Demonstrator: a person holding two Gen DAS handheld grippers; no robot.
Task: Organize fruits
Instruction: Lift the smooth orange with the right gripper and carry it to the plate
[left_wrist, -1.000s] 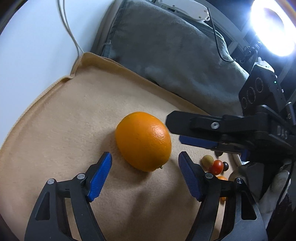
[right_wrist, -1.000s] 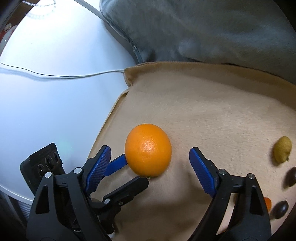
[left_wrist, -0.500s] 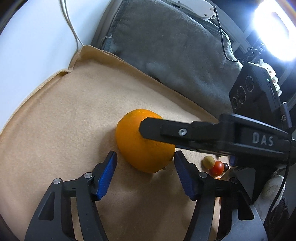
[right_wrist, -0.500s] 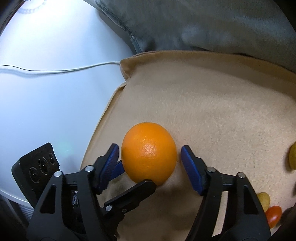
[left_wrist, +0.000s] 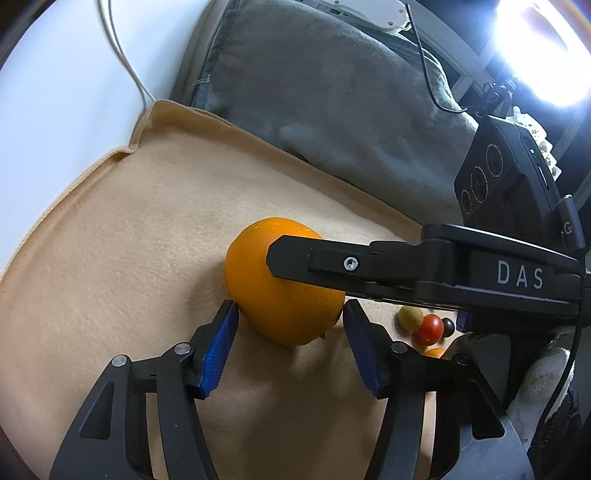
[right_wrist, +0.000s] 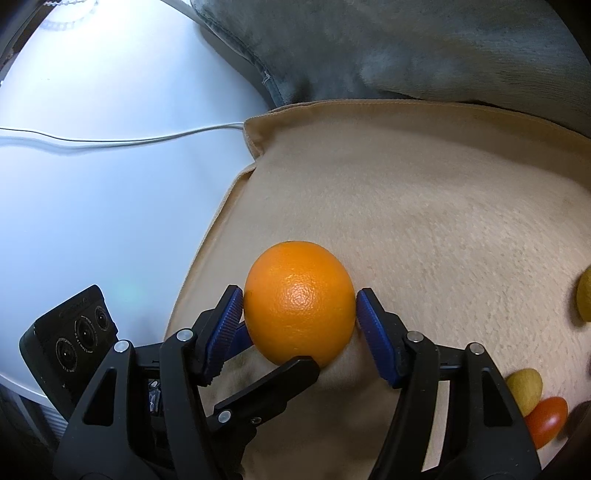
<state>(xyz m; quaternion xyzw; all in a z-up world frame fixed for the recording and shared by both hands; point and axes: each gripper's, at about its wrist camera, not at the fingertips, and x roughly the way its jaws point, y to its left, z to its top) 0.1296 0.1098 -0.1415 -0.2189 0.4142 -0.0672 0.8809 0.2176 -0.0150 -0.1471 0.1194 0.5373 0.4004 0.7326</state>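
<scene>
Left gripper (left_wrist: 288, 317) first: your jaws have just been closing, and now they bracket the orange (left_wrist: 280, 291) — blue pads right at its sides, touching as far as the left wrist view shows, tho a hairline gap can't be ruled out. Orange sits on the tan cloth (left_wrist: 129, 258), near its middle, w/ both tools on it at once. Right gripper (right_wrist: 299, 314) closed in a moment earlier and hasn't tightened since; its pads press the orange's two flanks, so it's clamped. A sec ago both sets of jaws stood wide w/ the fruit loose between them — now it's pinched crosswise from two directions. I'd judge it ready to lift. Small fruits (right_wrist: 532, 402) wait at the cloth's right side, untouched.
</scene>
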